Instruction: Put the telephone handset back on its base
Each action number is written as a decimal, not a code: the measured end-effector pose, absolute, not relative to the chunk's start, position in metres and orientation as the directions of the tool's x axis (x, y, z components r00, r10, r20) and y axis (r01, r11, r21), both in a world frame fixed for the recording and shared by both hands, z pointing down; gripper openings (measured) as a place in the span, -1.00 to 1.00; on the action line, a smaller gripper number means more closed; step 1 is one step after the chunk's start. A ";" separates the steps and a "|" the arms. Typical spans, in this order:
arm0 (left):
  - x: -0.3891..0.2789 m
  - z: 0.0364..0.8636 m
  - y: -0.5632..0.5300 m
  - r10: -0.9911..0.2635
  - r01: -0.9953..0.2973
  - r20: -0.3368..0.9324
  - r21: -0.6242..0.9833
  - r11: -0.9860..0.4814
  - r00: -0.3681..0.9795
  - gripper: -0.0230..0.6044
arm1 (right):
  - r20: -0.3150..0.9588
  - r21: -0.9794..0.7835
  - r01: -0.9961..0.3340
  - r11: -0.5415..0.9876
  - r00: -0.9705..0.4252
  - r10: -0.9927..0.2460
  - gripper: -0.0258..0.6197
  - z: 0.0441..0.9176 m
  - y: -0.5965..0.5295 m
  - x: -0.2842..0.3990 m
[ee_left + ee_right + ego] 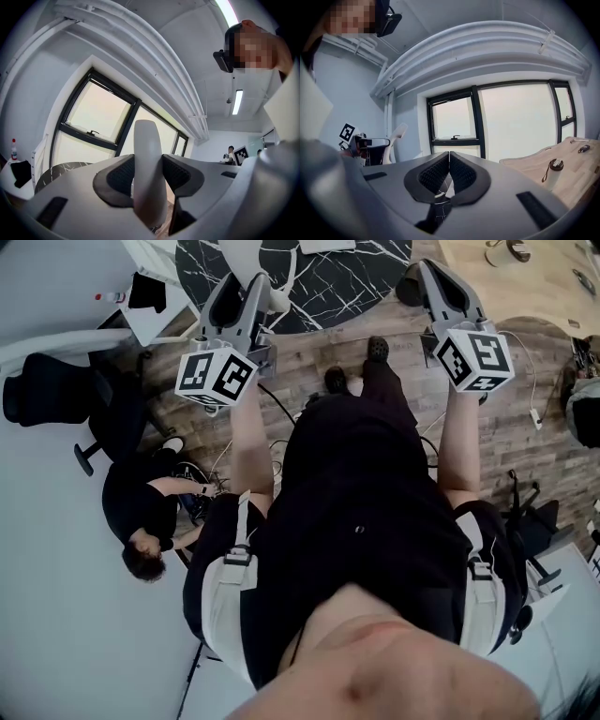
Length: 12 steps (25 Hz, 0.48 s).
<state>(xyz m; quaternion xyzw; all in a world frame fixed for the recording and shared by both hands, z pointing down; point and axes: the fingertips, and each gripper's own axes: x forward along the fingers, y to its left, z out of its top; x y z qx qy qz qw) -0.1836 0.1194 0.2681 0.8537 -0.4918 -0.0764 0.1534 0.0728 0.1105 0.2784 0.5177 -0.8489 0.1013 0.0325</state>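
Observation:
A white telephone handset [149, 173] stands upright between the dark pads [119, 176] of my left gripper [149, 177], which is shut on it. In the head view the left gripper [246, 285] points up toward a black marble table [323, 289], with the white handset [277, 299] showing at its tip. My right gripper [449, 161] is shut, its pads meeting with nothing between them. In the head view the right gripper [420, 277] is held up on the right. I see no telephone base in any view.
A light wooden table [530, 277] lies at the top right and holds a bottle [554, 171]. A person [150, 512] crouches on the floor at the left, beside a black office chair [56, 390]. Cables run over the wooden floor [309, 362].

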 end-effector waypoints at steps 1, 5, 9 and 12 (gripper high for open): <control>-0.183 0.269 0.120 -0.861 -0.814 0.023 0.340 -0.471 0.508 -0.30 | 0.163 -0.142 -0.887 0.440 -0.459 -0.873 -0.83 0.279 0.112 0.073; -0.180 0.275 0.123 -0.849 -0.806 0.043 0.344 -0.482 0.527 -0.30 | 0.170 -0.149 -0.887 0.436 -0.458 -0.873 -0.83 0.281 0.116 0.073; -0.177 0.281 0.120 -0.848 -0.805 0.055 0.353 -0.477 0.527 -0.30 | 0.176 -0.155 -0.885 0.438 -0.461 -0.870 -0.83 0.283 0.116 0.073; -0.173 0.286 0.113 -0.850 -0.807 0.064 0.357 -0.470 0.523 -0.30 | 0.188 -0.161 -0.882 0.442 -0.467 -0.864 -0.83 0.289 0.111 0.075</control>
